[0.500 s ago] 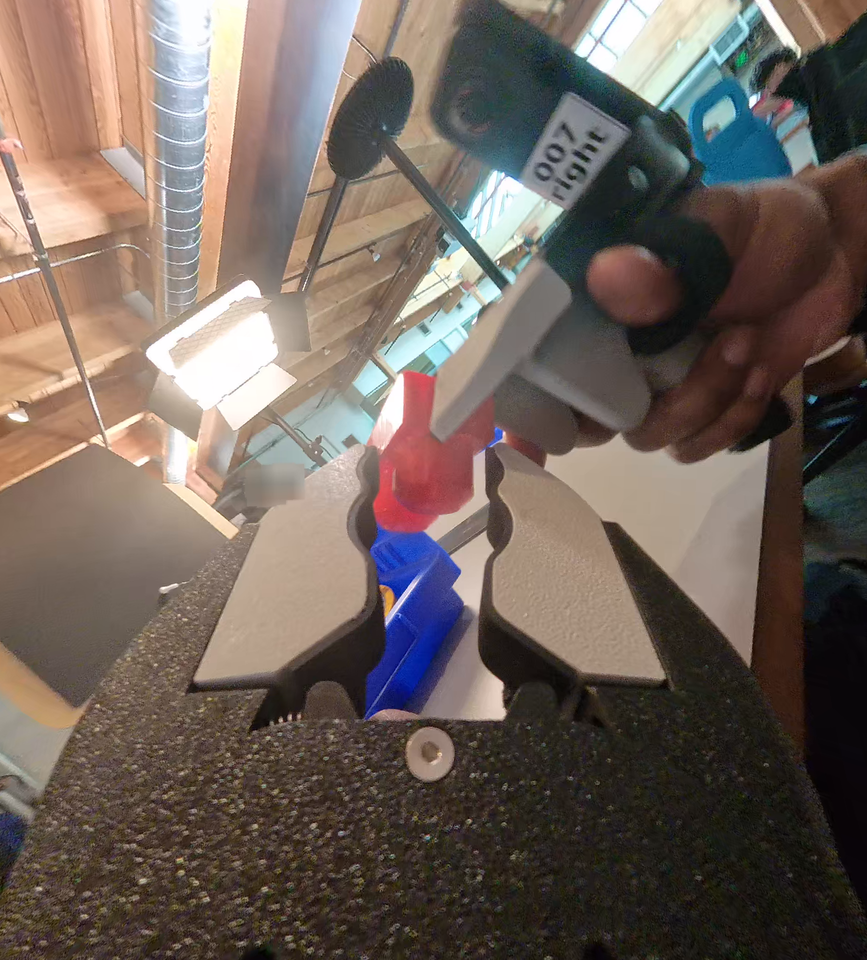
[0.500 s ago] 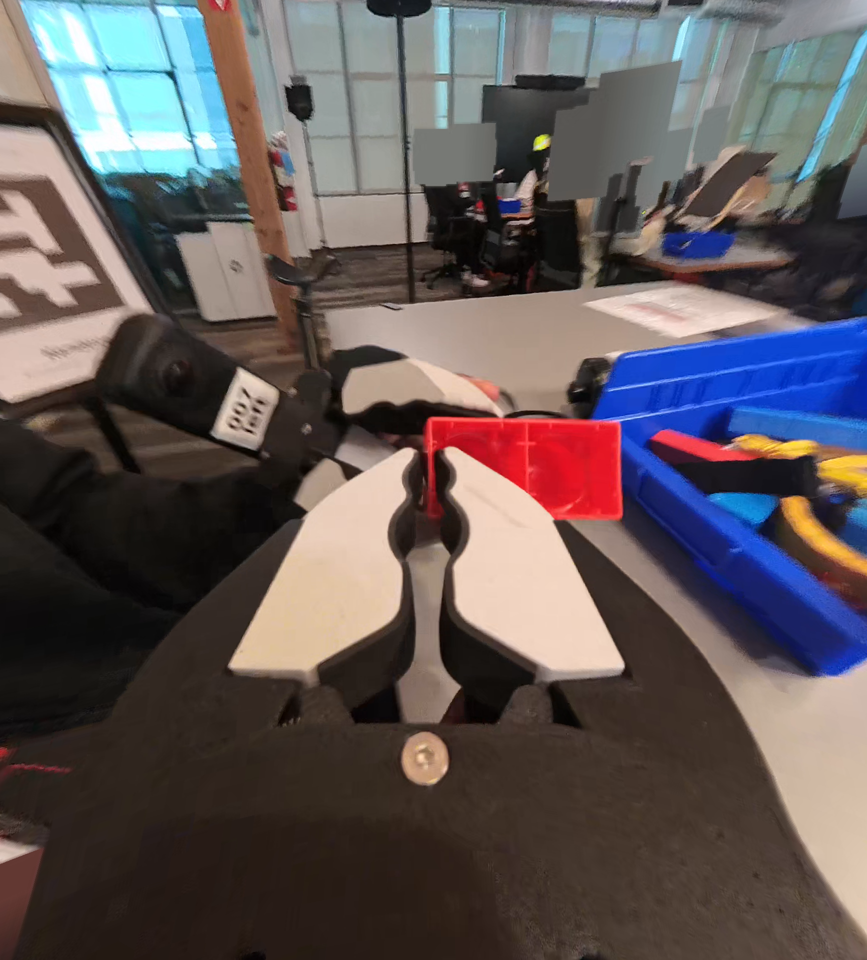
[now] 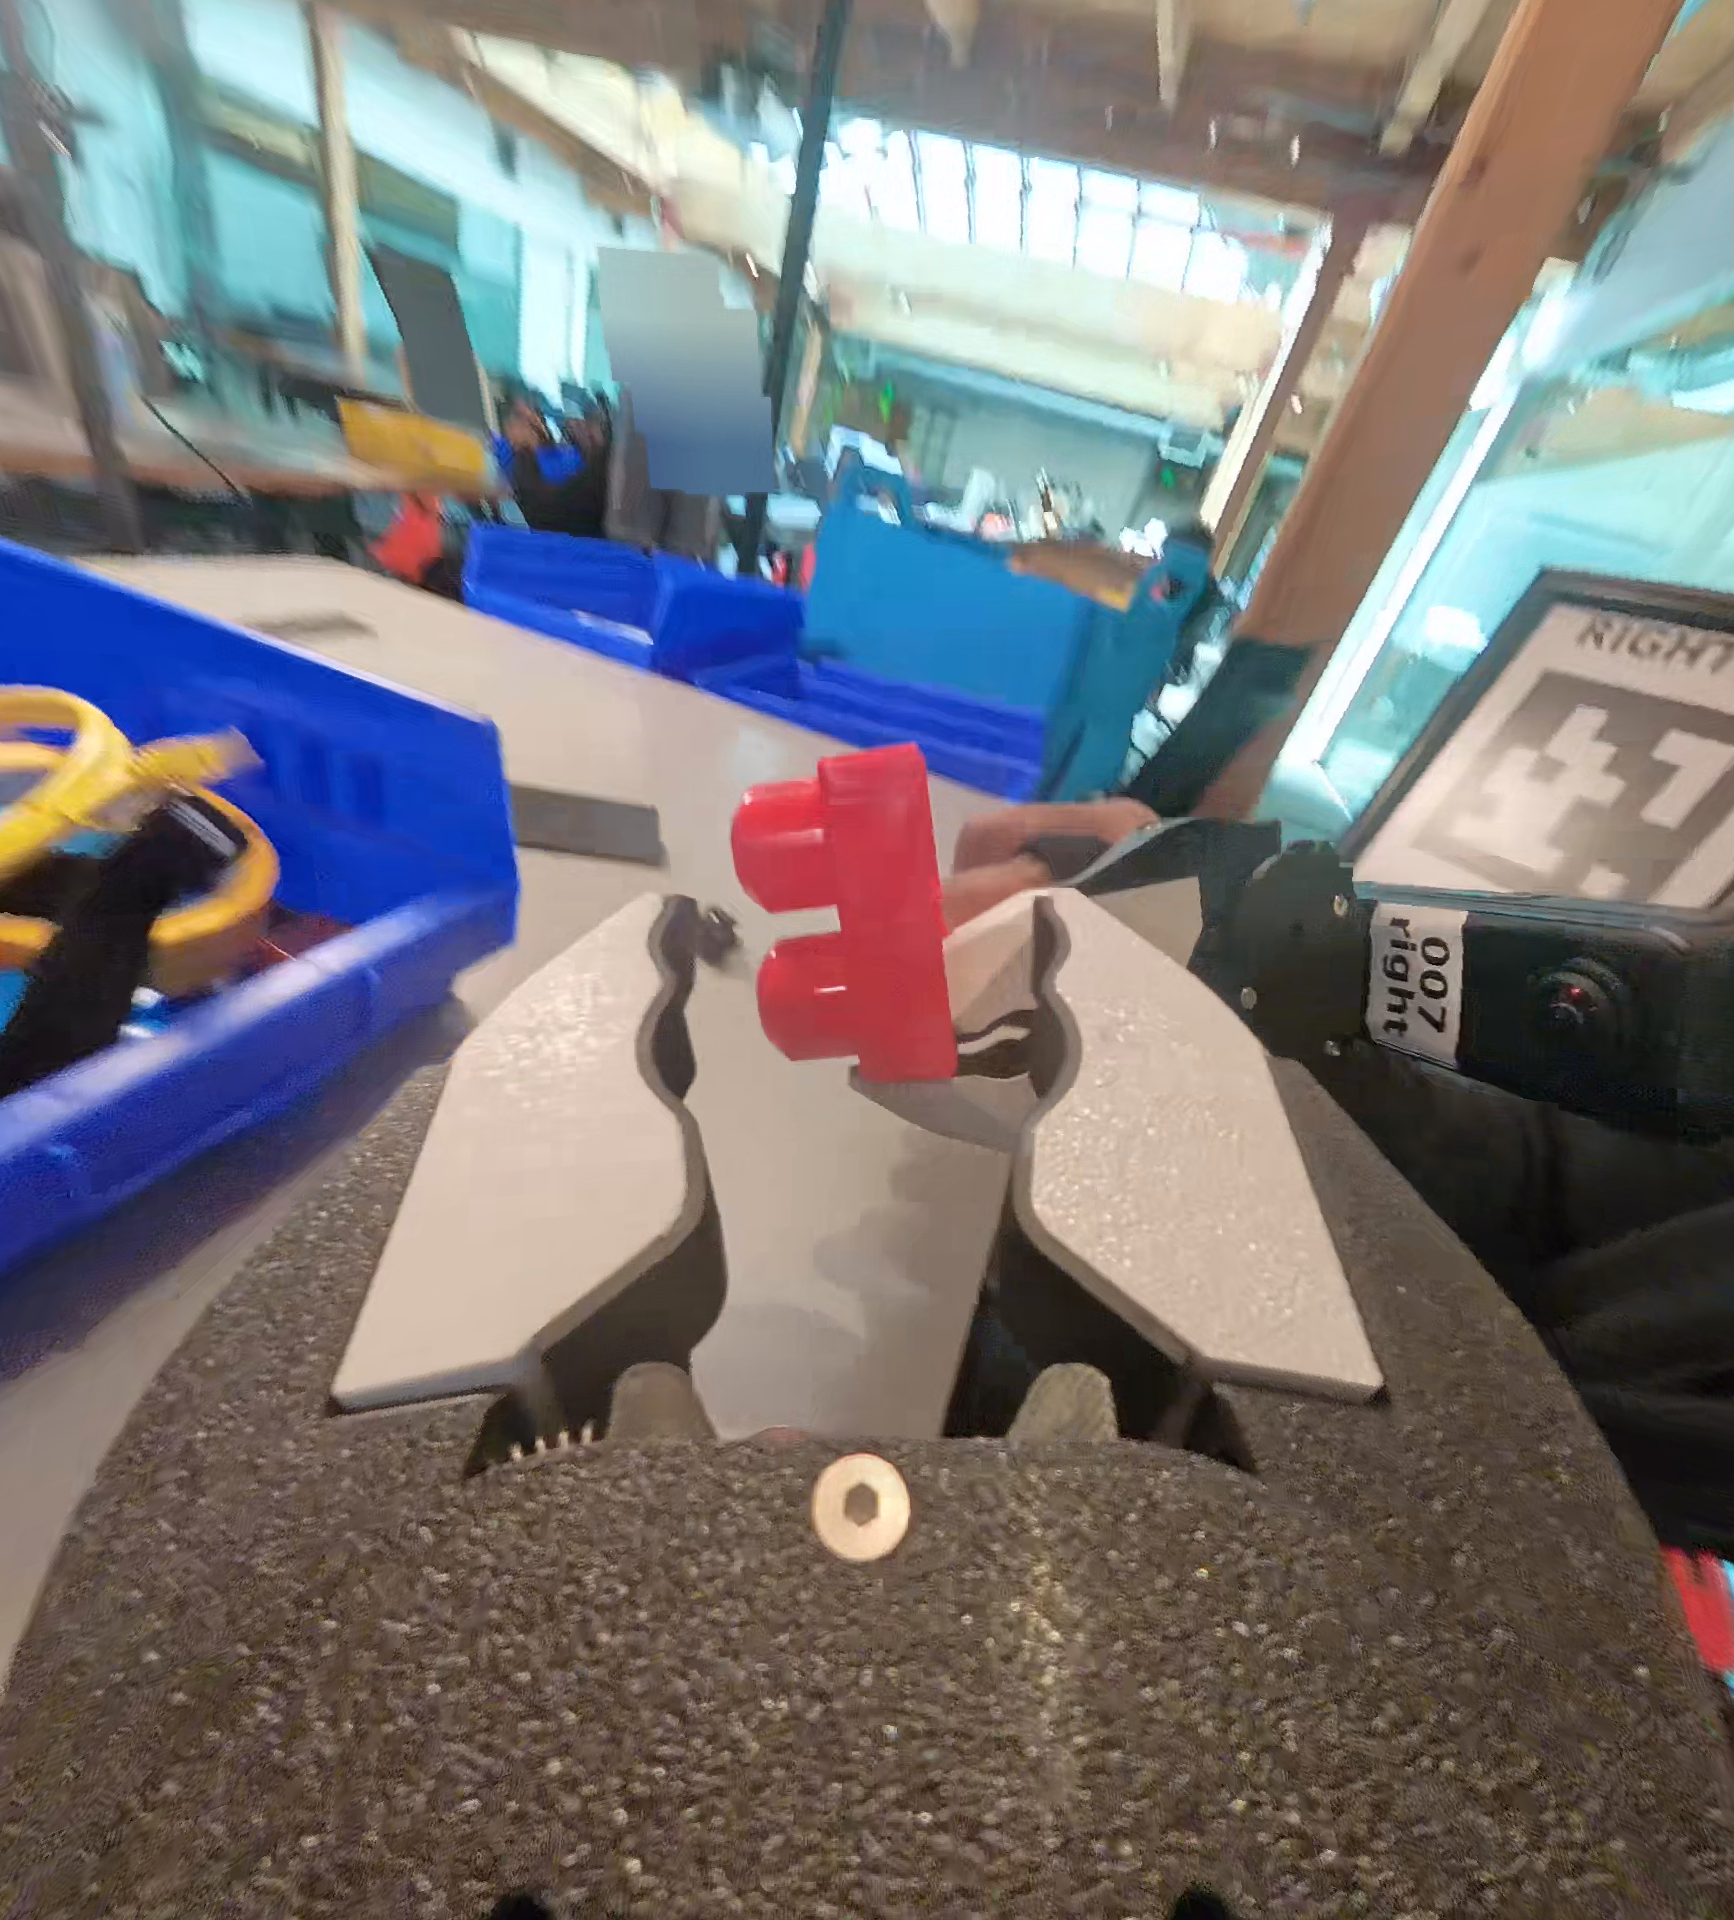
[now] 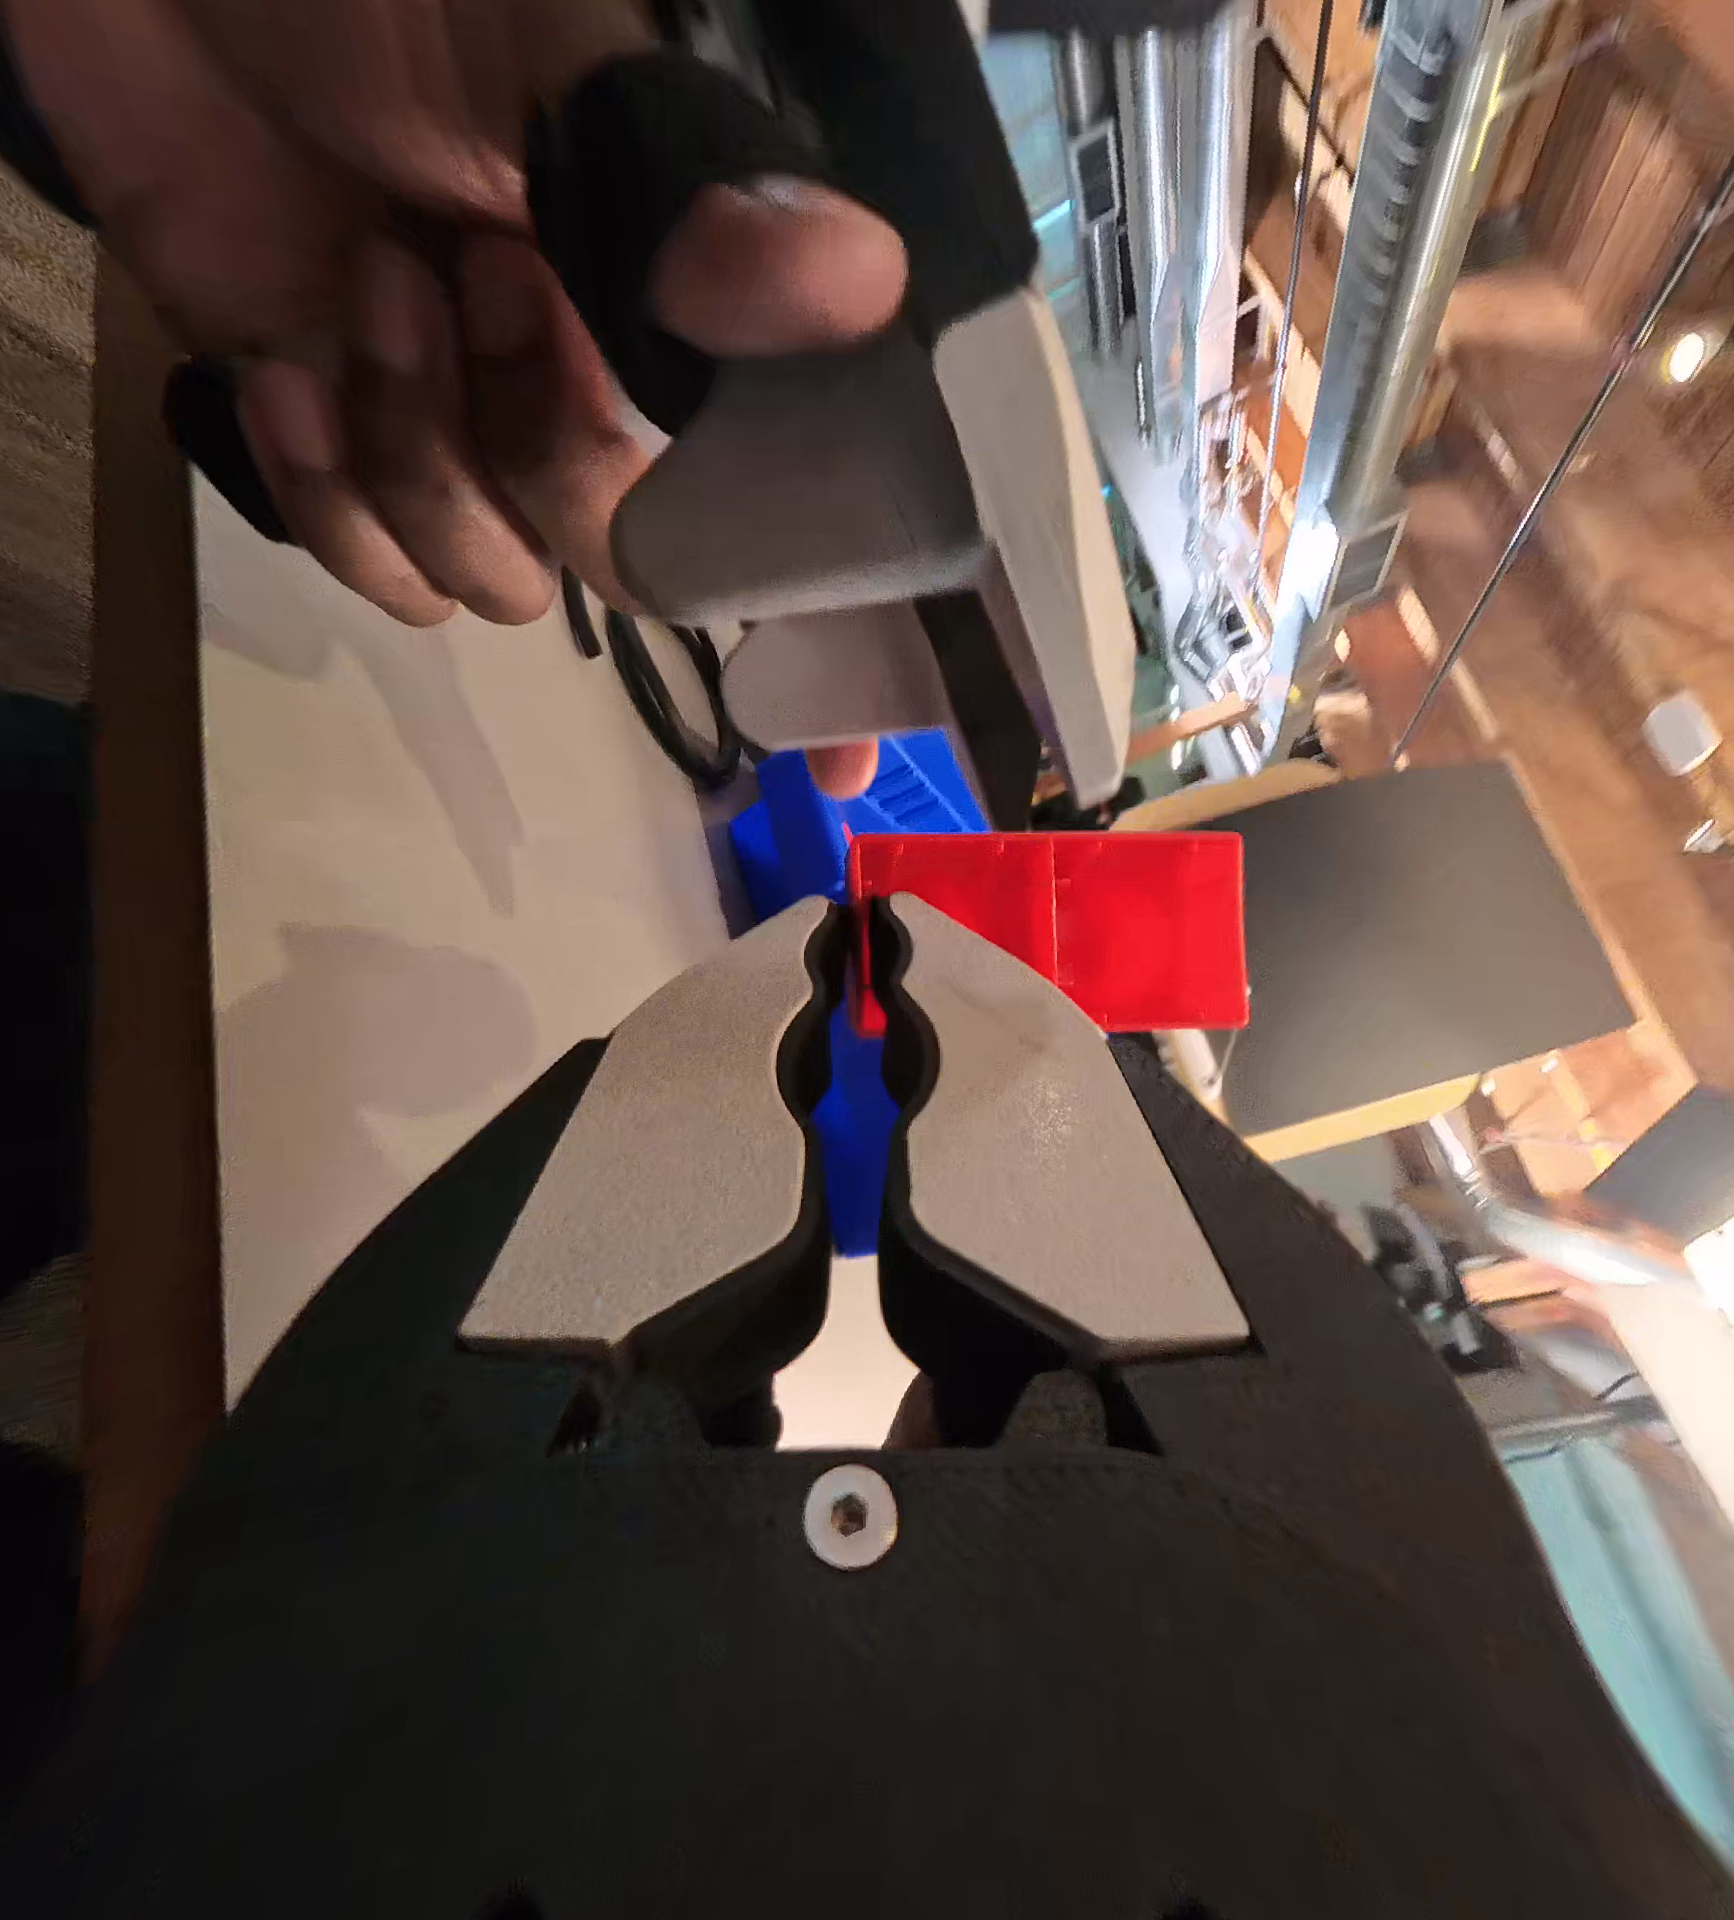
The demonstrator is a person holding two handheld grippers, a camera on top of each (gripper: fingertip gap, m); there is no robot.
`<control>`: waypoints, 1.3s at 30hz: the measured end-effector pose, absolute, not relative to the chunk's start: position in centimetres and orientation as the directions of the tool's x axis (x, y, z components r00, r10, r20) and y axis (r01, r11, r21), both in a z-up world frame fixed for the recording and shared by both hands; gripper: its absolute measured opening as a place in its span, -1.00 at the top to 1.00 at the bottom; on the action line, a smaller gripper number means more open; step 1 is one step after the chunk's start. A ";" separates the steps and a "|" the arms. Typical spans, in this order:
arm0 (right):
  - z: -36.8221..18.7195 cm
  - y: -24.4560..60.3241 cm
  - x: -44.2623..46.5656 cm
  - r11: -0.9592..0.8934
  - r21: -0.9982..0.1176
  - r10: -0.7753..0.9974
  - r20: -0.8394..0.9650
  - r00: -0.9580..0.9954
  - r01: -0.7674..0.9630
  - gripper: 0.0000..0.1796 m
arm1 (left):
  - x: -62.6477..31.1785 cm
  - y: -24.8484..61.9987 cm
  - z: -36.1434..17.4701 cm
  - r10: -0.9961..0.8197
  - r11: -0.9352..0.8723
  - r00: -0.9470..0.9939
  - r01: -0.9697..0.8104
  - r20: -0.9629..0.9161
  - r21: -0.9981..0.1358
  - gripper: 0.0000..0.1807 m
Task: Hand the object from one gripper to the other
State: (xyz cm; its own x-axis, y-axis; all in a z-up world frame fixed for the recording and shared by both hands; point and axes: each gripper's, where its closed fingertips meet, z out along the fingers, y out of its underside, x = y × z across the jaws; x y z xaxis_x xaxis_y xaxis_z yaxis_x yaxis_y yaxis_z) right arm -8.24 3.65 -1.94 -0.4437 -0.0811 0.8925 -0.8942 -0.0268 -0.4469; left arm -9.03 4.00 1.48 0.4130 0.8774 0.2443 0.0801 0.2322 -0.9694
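Left hand-held gripper (image 3: pixel 852 914): fingers spread wide, gripping nothing. Right hand-held gripper (image 4: pixel 855 914): fingers pinched nearly together at the tips, tilted sideways.

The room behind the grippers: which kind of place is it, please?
Probably a shared workshop or lab in a converted industrial building. A grey worktable carries a blue parts bin, more blue bins stand behind, and timber posts and metal ducts run overhead.

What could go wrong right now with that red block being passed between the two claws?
The right gripper pinches only a thin edge of the red block, so a small bump might twist it loose. The left gripper is open around the block but not touching it; closing off-centre on the round studs could knock it away. A dropped block would fall to the grey table or the blue bin.
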 end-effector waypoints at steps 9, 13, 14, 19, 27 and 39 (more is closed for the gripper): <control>-3.0 4.1 -5.8 -0.135 -0.337 -0.110 0.940 -0.324 -0.932 0.96 | -8.8 5.6 0.3 0.791 0.288 0.521 0.146 0.321 -0.946 0.48; -2.5 4.5 -5.7 -0.156 -0.489 -0.167 0.869 -0.465 -0.858 0.83 | -8.8 4.0 1.0 0.888 0.162 0.434 0.016 0.153 -0.987 0.48; -2.0 4.7 -5.8 -0.157 -0.539 -0.177 0.840 -0.514 -0.827 0.79 | -8.7 3.4 1.3 0.913 0.114 0.398 -0.031 0.093 -0.993 0.48; 0.7 4.7 -7.7 -0.062 -0.852 -0.226 0.519 -0.824 -0.519 0.64 | -8.1 1.3 3.0 0.947 -0.285 0.080 -0.248 -0.313 -0.926 0.48; 2.3 4.9 -7.5 0.061 -0.982 -0.269 0.158 -0.950 -0.180 0.39 | -9.1 3.2 1.4 0.690 -0.724 -0.212 -0.224 -0.692 -0.652 0.49; 0.7 3.8 -9.3 0.067 -0.995 -0.272 0.056 -0.961 -0.077 0.60 | -8.9 4.9 1.1 0.713 -0.687 -0.112 -0.309 -0.692 -0.658 0.44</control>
State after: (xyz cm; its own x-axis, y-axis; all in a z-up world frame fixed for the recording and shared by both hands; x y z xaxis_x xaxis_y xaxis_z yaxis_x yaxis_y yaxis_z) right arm -9.29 3.85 0.67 -0.9606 -0.2723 0.0559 -0.0769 0.0670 -0.9948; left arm -8.86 4.89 1.11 -0.1121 0.7135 -0.6916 -0.3088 -0.6866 -0.6582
